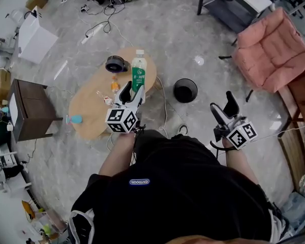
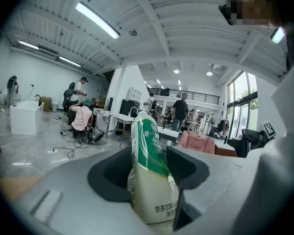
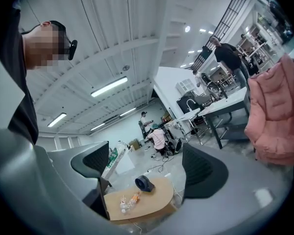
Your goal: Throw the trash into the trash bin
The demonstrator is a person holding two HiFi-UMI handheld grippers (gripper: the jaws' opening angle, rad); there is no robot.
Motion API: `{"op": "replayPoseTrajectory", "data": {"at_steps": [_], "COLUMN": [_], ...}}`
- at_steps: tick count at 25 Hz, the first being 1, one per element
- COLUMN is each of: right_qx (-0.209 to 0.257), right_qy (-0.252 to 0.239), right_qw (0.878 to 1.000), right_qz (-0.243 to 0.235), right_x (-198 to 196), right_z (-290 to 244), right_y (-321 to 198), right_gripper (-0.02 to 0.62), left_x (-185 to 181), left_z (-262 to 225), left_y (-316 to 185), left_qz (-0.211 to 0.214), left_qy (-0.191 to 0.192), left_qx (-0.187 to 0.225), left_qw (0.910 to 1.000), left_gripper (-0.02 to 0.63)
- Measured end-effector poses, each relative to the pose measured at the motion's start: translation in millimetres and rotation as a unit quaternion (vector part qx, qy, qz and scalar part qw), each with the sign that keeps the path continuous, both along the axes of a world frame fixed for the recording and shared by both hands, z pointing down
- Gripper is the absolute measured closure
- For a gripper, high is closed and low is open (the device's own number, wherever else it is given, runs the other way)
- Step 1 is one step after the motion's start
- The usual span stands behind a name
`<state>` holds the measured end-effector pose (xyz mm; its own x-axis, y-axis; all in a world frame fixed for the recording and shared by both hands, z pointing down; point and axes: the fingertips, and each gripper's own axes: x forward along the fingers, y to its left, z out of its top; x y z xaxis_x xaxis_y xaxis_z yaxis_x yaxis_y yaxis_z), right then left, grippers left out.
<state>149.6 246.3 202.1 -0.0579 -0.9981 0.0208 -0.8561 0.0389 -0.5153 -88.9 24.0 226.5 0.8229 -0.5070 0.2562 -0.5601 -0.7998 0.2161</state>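
Note:
My left gripper [image 1: 131, 91] is shut on a green-labelled plastic bottle [image 1: 138, 72], holding it upright above the wooden table [image 1: 86, 105]. In the left gripper view the bottle [image 2: 150, 173] fills the gap between the dark pads. The black trash bin [image 1: 185, 90] stands on the floor right of the table, between the two grippers. My right gripper [image 1: 224, 108] is open and holds nothing; in the right gripper view [image 3: 146, 164] its jaws frame the table [image 3: 143, 201]. Small wrappers [image 1: 110, 91] lie on the table [image 3: 127, 200].
A black round fan [image 1: 115, 64] sits at the table's far end, and a blue object [image 1: 75, 119] at its near left edge. A dark wooden cabinet [image 1: 29, 109] stands to the left, a pink-cushioned chair [image 1: 271, 50] to the right. Cables cross the floor.

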Motion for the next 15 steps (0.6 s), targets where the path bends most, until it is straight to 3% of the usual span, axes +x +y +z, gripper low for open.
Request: {"op": "replayPoseTrajectory", "data": {"at_steps": [8,15], "right_qx": [-0.009,-0.026], "right_qy": [-0.026,-0.030], "right_qw": [0.999,0.997], "right_qz": [0.026,0.062], "right_x": [15.3,35.6], "right_z": [18.8,38.1], "right_y": [16.6,28.0], "right_gripper": [0.101,0.101], "left_x": [64.9,120.5], "left_z": [20.8,80.6], "left_y": [17.4,29.5], "left_qz": [0.071,0.139], "left_qy": [-0.031,-0.066], "left_qx": [-0.010,-0.045], "left_qw": [0.9969,0.9872], "left_gripper": [0.377,0.377]}}
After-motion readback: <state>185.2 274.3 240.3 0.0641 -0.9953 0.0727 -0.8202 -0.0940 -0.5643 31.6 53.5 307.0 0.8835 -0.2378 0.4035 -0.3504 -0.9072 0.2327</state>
